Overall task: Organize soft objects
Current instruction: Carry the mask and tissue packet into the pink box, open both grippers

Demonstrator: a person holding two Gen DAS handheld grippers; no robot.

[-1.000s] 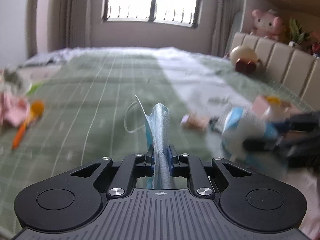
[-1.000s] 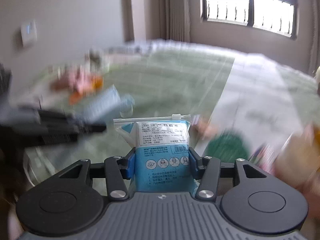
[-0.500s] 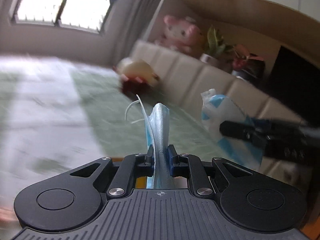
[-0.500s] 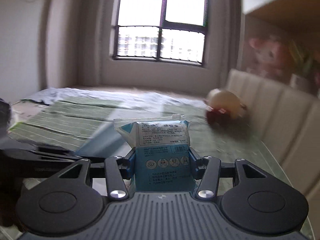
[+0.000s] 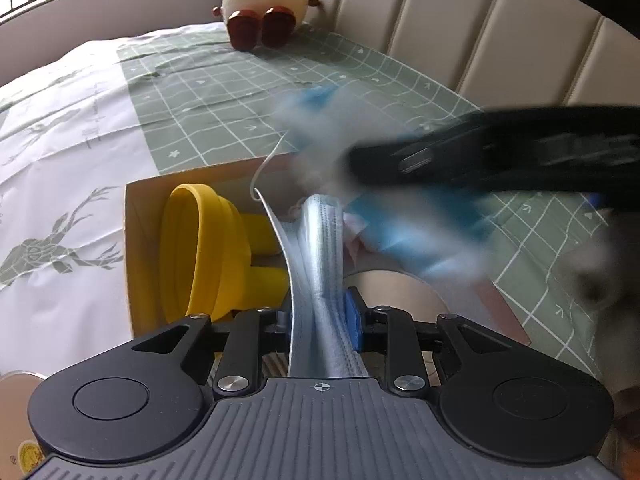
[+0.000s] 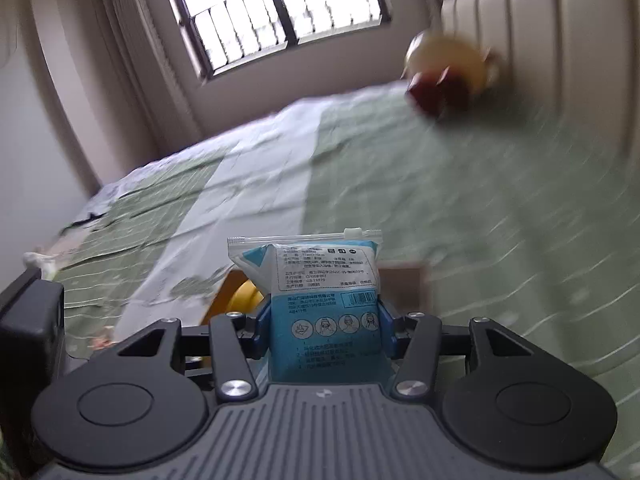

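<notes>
My left gripper, jaws just loosening, has a pleated, papery face mask between them; my right gripper clamps a glossy plastic mask packet; a cardboard box is at ten o'clock.

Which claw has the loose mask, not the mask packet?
The left gripper. A bare blue face mask stands between its fingers, over the cardboard box. The right gripper holds the sealed mask packet.
</notes>
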